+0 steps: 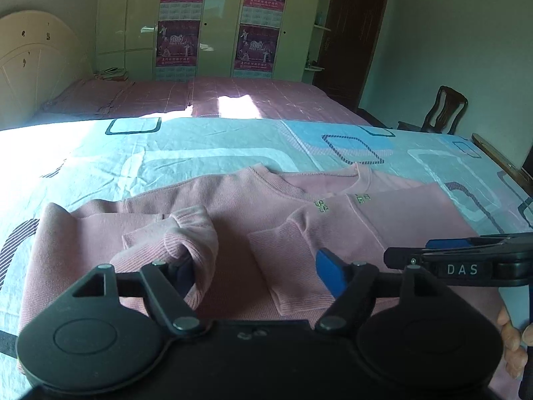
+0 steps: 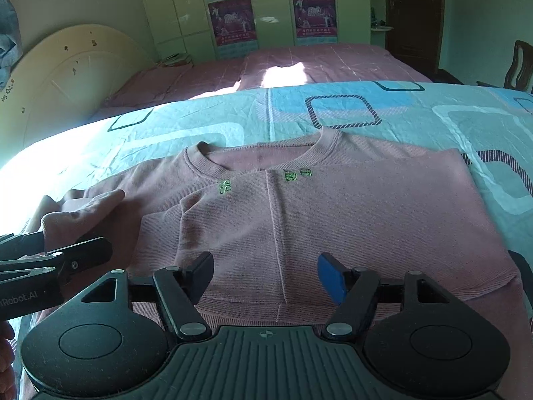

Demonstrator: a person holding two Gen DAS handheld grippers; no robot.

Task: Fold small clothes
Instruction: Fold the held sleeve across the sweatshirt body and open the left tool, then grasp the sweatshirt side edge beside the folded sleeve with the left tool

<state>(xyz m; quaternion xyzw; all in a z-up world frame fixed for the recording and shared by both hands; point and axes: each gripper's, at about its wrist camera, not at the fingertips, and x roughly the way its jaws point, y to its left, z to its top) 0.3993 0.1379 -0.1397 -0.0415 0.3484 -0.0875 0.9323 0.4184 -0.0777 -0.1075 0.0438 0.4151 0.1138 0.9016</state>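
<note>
A pink sweater (image 1: 253,206) lies flat on the blue patterned bed sheet (image 1: 200,146), collar away from me and both sleeves folded in over its chest. My left gripper (image 1: 256,268) stands open low over the sweater's left half. The left sleeve's ribbed cuff (image 1: 190,243) drapes loosely over its left finger, and its blue right pad (image 1: 329,273) is bare. My right gripper (image 2: 266,275) is open just above the hem of the folded right side (image 2: 333,206), its fingers apart with cloth beneath them and nothing pinched. The left gripper's fingers (image 2: 83,253) show at the left with the cuff (image 2: 83,213) on them.
A second bed with a pink cover (image 1: 233,96) lies beyond this one, with a cream headboard (image 1: 33,60), a wardrobe with posters (image 1: 216,23) and a dark door (image 1: 356,33) behind it. A wooden chair (image 1: 443,110) stands at the right. A person's fingers (image 1: 509,336) hold the right tool.
</note>
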